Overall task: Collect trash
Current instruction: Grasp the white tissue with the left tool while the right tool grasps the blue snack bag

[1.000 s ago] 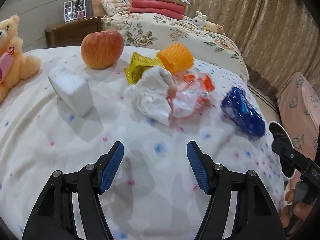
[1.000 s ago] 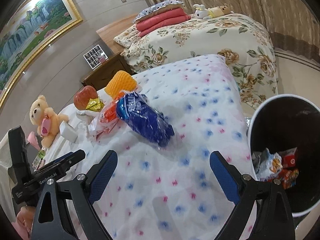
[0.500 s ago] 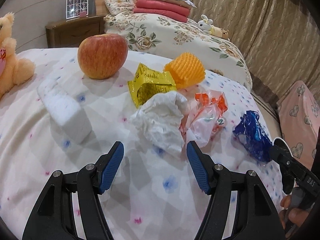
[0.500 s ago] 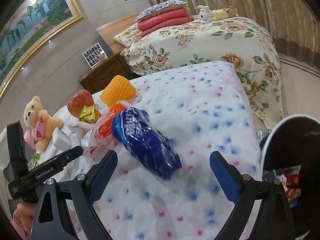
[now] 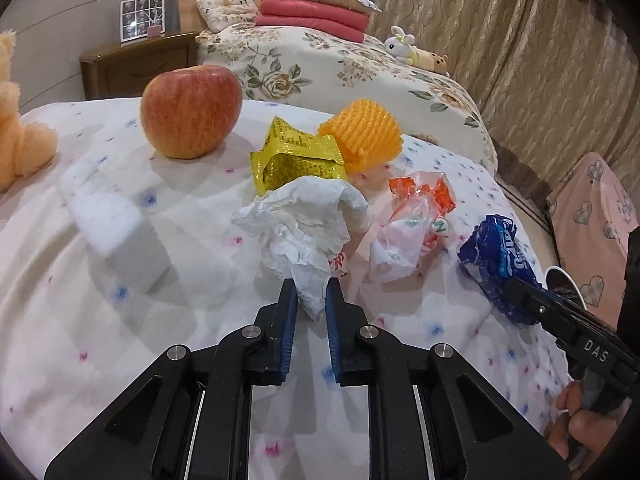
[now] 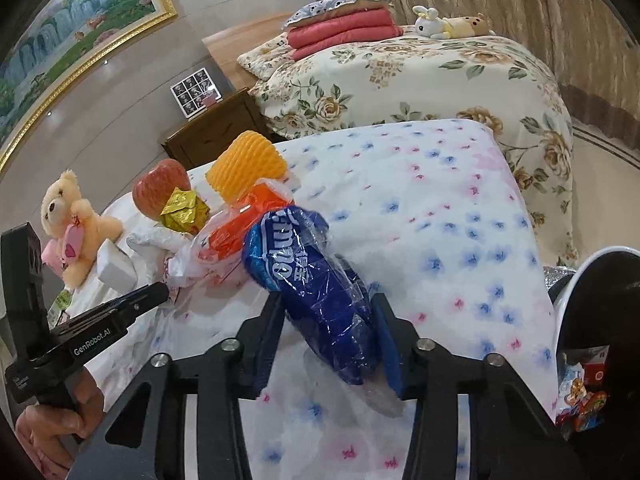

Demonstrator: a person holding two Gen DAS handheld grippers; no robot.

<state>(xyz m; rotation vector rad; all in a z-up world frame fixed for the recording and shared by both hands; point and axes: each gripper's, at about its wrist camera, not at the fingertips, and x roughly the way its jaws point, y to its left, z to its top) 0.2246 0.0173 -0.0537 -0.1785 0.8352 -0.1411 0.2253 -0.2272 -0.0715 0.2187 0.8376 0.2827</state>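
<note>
My left gripper (image 5: 310, 300) is shut on the near end of a crumpled white paper (image 5: 304, 220) that lies on the flowered bedspread (image 5: 120, 320). My right gripper (image 6: 330, 316) is shut on a blue plastic wrapper (image 6: 316, 288), which also shows in the left wrist view (image 5: 500, 264). An orange-and-white bag (image 5: 412, 224), a yellow foil packet (image 5: 296, 160) and an orange foam net (image 5: 364, 136) lie behind the paper. A black trash bin (image 6: 600, 320) with wrappers inside stands at the bed's right edge.
A red apple (image 5: 192, 110) and a white block (image 5: 116, 224) sit to the left on the bed. A teddy bear (image 6: 74, 220) sits at the far left. A second bed (image 6: 420, 80), a nightstand (image 5: 136, 64) and curtains stand behind.
Both grippers moved forward and closed. The left one took hold of the white paper, the right one took hold of the blue wrapper.
</note>
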